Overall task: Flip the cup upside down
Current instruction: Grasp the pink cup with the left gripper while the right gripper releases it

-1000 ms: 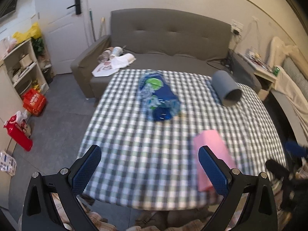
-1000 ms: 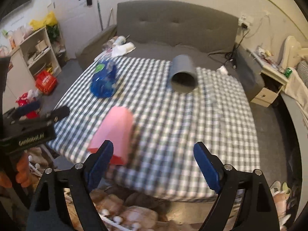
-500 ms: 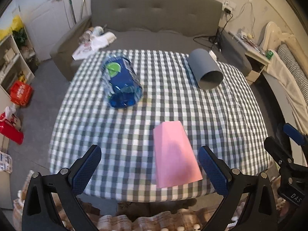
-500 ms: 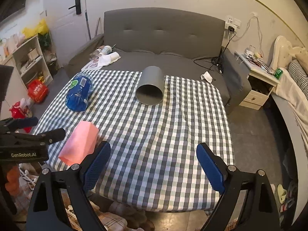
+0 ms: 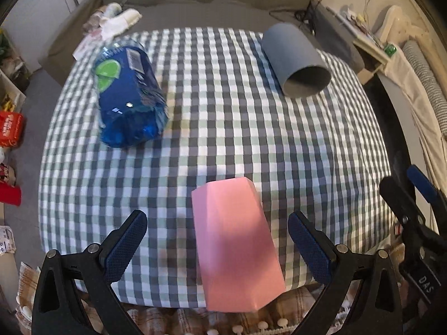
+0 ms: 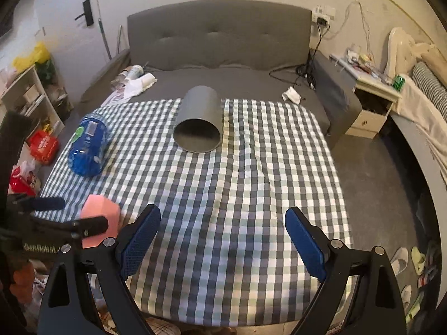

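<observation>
A pink cup (image 5: 237, 240) lies on its side at the near edge of the checked table (image 5: 223, 128); it also shows in the right wrist view (image 6: 100, 215). A grey cup (image 5: 296, 61) lies on its side at the far right, mouth toward me; it sits mid-table in the right wrist view (image 6: 198, 122). My left gripper (image 5: 218, 240) is open, with the pink cup between its fingers and apart from both. My right gripper (image 6: 223, 237) is open and empty above the table's near edge.
A blue water bottle (image 5: 128, 97) lies on its side at the far left of the table (image 6: 89, 145). A grey sofa (image 6: 220, 55) stands behind the table. A bedside cabinet (image 6: 371, 103) and a bed stand at the right. Shelves stand at the left.
My left gripper has swung right and moved down toward the pink cup, which now lies between its fingers. My right gripper has turned to face the grey cup.
</observation>
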`<move>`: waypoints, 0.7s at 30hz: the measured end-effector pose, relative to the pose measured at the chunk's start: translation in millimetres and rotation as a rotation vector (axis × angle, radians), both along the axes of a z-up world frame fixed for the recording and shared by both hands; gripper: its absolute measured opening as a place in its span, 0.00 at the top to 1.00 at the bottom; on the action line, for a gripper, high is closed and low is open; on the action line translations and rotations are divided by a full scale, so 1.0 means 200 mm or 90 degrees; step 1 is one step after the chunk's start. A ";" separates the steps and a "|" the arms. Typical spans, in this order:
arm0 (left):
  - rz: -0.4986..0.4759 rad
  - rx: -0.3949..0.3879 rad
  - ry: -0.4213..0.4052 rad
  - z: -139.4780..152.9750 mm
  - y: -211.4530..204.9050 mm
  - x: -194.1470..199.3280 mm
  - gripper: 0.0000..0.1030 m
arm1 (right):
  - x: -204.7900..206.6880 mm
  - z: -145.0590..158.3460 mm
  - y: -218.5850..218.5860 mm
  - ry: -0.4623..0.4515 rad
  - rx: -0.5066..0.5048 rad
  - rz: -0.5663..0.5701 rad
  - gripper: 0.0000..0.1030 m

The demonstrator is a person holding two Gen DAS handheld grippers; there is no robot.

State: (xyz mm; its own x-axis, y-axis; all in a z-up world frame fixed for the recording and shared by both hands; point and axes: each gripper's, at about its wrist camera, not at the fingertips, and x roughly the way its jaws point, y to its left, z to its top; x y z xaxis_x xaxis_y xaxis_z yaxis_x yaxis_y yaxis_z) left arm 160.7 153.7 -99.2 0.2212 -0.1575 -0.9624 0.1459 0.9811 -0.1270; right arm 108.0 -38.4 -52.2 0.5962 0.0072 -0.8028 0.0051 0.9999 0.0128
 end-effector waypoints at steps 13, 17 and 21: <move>-0.047 0.002 0.112 -0.22 -0.05 0.09 0.05 | 0.11 -0.08 0.01 0.030 -0.002 -0.001 0.12; -0.057 0.001 0.109 -0.22 -0.07 0.07 0.12 | 0.11 -0.09 0.00 0.032 0.003 -0.003 0.12; -0.052 -0.016 0.111 -0.17 -0.06 0.07 0.37 | 0.10 -0.08 -0.01 0.029 0.005 -0.003 0.12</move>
State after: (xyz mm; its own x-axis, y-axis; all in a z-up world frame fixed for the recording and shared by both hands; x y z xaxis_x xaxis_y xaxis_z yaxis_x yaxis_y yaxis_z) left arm 175.6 141.8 -134.1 0.0362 -0.1925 -0.9806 0.1990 0.9630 -0.1817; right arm 129.0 -39.8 -68.4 0.5594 0.0116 -0.8288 0.0104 0.9997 0.0210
